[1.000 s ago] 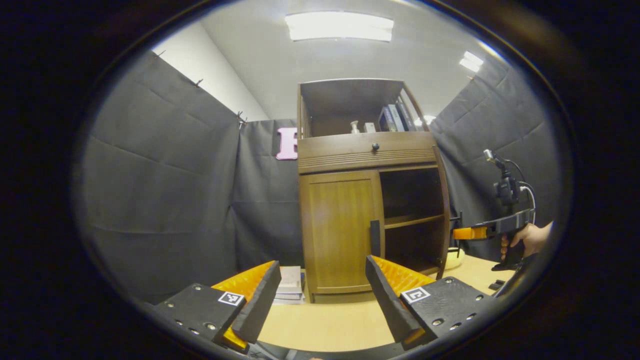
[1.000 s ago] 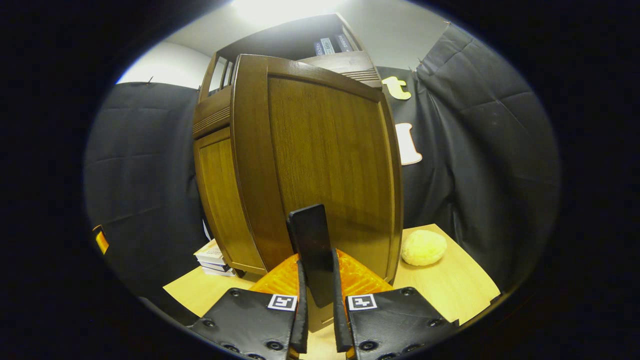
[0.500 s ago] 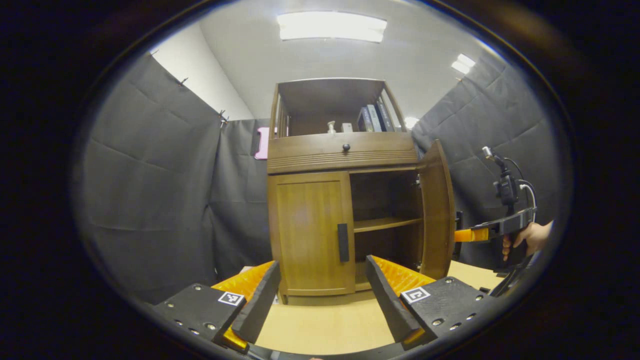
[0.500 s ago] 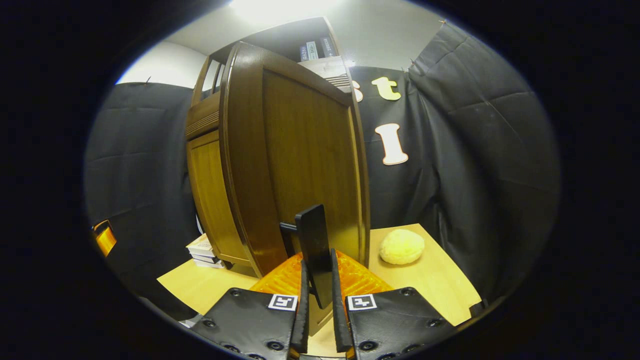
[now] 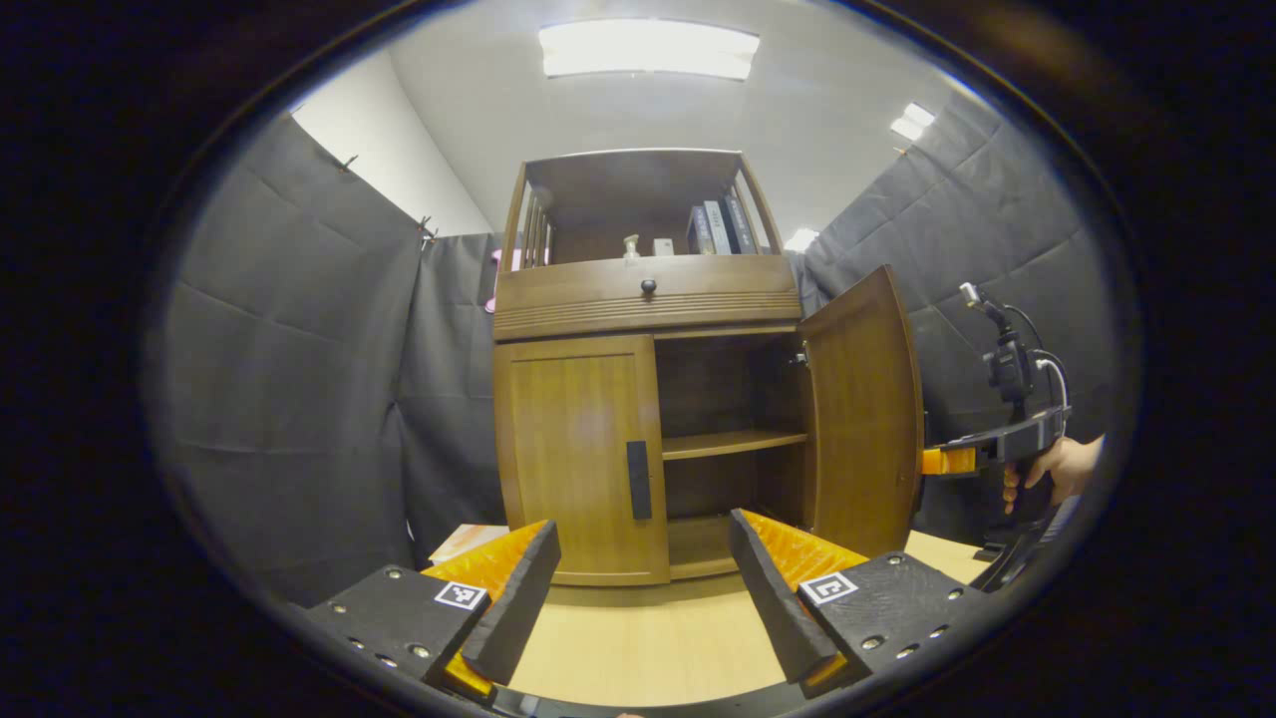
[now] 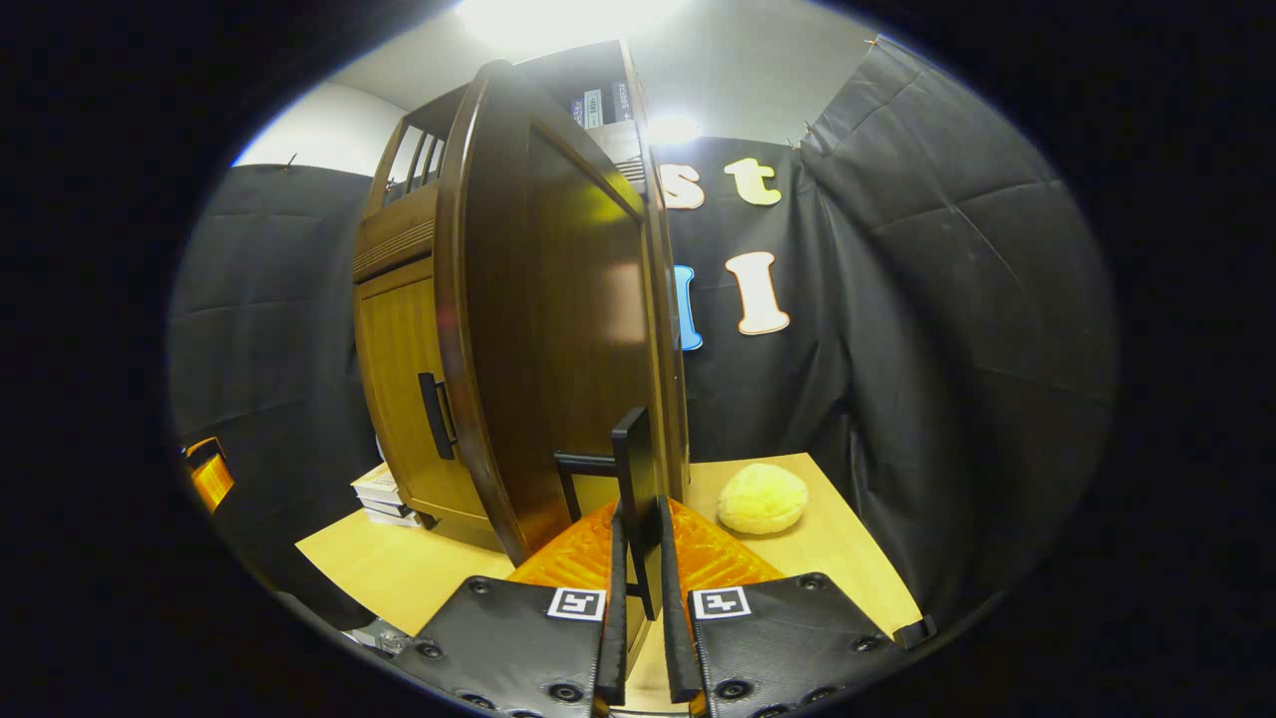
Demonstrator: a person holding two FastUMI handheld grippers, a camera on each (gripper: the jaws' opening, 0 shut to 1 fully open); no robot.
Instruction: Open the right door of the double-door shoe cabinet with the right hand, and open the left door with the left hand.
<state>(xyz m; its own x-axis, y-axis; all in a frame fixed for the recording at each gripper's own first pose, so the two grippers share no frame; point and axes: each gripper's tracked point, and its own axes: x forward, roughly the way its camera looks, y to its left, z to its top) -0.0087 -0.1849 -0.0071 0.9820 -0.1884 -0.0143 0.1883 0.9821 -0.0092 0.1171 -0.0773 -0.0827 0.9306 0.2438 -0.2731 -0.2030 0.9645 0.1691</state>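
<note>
The wooden shoe cabinet [image 5: 638, 299] stands on a light table. Its right door [image 5: 862, 409] is swung wide, baring a shelf [image 5: 733, 442] inside. In the right gripper view that door [image 6: 558, 329] looms close, and my right gripper [image 6: 638, 588] is shut on its black handle [image 6: 635, 479]. From the left gripper view, the right gripper [image 5: 942, 461] and the hand holding it sit just beyond the door's edge. The left door [image 5: 578, 449] is closed, its black handle [image 5: 638, 480] facing me. My left gripper [image 5: 643, 588] is open, short of that handle, with nothing between its fingers.
A yellow round lump [image 6: 763, 497] lies on the table [image 6: 837, 558] right of the open door. A stack of books [image 6: 384, 496] sits by the cabinet's left foot. Books [image 5: 718, 227] and small items stand on the top shelf. Black cloth walls close in on both sides.
The right door has swung farther open with my right gripper holding its handle. The left gripper view has shifted so the cabinet and left door handle sit more centred.
</note>
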